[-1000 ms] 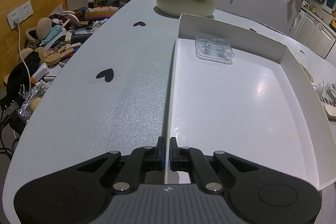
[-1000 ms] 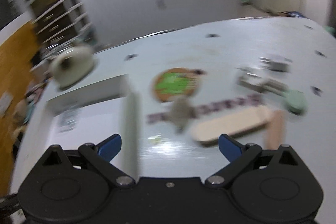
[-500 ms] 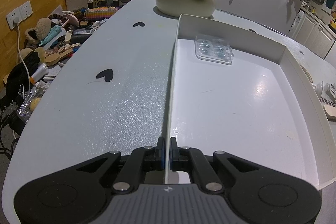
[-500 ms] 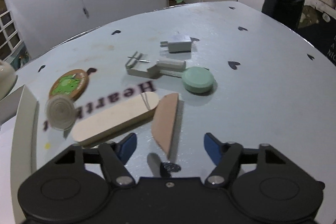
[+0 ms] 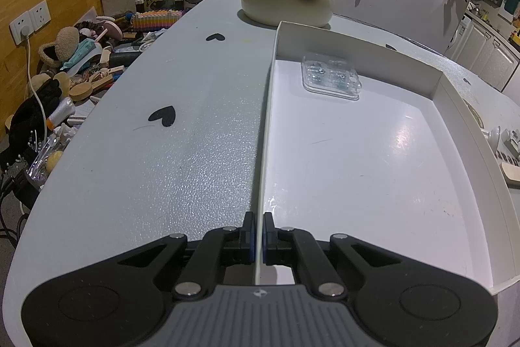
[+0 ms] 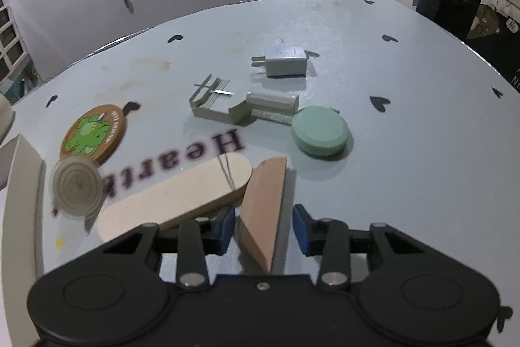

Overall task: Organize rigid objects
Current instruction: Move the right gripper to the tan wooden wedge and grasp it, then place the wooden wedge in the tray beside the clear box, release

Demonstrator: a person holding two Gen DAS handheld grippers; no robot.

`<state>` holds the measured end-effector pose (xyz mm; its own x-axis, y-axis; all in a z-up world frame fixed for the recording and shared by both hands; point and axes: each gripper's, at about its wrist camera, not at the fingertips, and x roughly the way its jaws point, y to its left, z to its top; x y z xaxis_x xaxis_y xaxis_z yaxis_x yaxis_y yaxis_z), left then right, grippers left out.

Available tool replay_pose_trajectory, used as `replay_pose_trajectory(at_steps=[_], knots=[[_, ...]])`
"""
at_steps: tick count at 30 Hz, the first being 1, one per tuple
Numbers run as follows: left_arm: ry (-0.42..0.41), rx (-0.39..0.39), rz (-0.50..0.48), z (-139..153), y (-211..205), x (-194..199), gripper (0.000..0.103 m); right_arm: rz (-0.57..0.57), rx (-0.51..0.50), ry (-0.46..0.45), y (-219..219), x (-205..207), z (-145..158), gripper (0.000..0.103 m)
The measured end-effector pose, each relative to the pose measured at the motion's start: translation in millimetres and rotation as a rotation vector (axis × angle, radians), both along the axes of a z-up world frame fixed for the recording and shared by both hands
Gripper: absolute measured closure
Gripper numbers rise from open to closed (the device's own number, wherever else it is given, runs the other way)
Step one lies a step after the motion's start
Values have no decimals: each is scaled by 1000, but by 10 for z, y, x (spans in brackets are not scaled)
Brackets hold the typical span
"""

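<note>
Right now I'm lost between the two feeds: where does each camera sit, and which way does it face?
Left wrist: sits on the left claw, looking along the shallow white rectangular tray whose wall it pinches.
Right wrist: sits on the right claw, facing the pink wedge-shaped block between its open fingers.
Shared: the white tray and the pale grey table.

The desk (image 6: 406,152) is pale grey with black heart marks. On it lie a white tray (image 5: 461,106), a cat-shaped ceramic pot (image 5: 287,0), a frog coaster (image 6: 92,132), a white plug adapter (image 6: 286,62), a green round disc (image 6: 320,130), a pale wooden oval board (image 6: 175,194) and a pink wedge block (image 6: 263,210).
</note>
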<state>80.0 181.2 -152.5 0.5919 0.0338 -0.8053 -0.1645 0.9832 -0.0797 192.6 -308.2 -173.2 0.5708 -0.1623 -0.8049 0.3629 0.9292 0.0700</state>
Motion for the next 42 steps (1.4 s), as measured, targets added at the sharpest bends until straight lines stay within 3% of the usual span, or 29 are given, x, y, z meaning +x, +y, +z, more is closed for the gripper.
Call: replay_pose_trajectory(at_steps=[6,12,18,23,31,38,42], knots=[[0,0,0,1,0,1,100,0,-18,13,-22,77,3,76],[0,0,-1,0,2,0,100,-20,3,17,-11,26,47,76],[3,7,-4,-11,-14,10,100,43,37,-41,218,-20,293,76],[3,7,-5,-10,-16,13,100,143,95,-88,564,44,498,76],[5,11,-6,-4,-19,15,100,417,171,-113,1399,335,705,76],[7,7,-6,3,-14,13,100,599,241,-68,2127,644,663,76],[11,4,-7,3,1,14,100,659,217,-19,2481,818,513,76]])
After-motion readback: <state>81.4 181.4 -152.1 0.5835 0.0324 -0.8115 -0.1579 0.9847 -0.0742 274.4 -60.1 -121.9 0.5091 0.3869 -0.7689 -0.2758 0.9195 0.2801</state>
